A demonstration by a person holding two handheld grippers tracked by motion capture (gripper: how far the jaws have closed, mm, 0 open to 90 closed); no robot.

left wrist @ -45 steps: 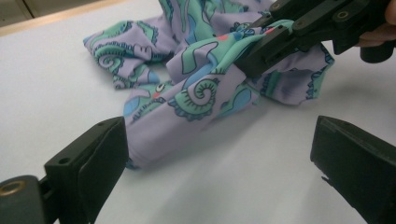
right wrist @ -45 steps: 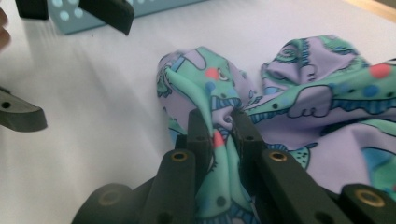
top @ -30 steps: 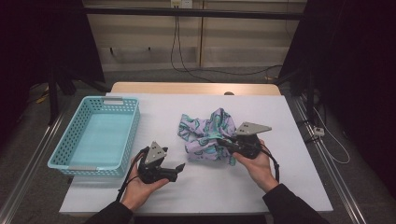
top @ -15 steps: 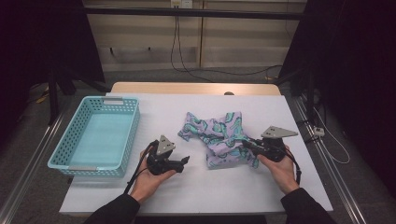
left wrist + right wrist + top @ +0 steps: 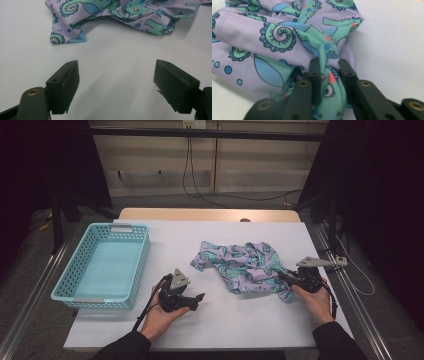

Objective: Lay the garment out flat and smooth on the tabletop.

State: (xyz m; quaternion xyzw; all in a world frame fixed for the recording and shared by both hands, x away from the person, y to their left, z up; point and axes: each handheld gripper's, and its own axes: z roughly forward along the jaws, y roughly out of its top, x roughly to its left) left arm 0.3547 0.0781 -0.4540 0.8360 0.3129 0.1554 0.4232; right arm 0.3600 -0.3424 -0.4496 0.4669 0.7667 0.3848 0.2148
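High view: the cloth [image 5: 245, 266], lilac with teal and blue swirls, lies crumpled and spread on the white table [image 5: 235, 330], right of the middle; a light blue basket [image 5: 75, 290] stands well apart at the table's left edge; the left gripper [image 5: 199, 298] rests in a hand near the front edge, jaws pointing toward the cloth, clear of it; the right gripper [image 5: 286, 276] sits at the cloth's right end, its tips in the fabric.

Left gripper view: the two black jaws stand wide with bare table between them; the cloth's near corner [image 5: 67, 37] lies ahead, apart from them.

Right gripper view: the jaws stand narrow with a bunched fold of the cloth [image 5: 329, 87] between them, pads against it; they have just been opening a little, fabric between them all the while; the rest fans out on the table beyond.
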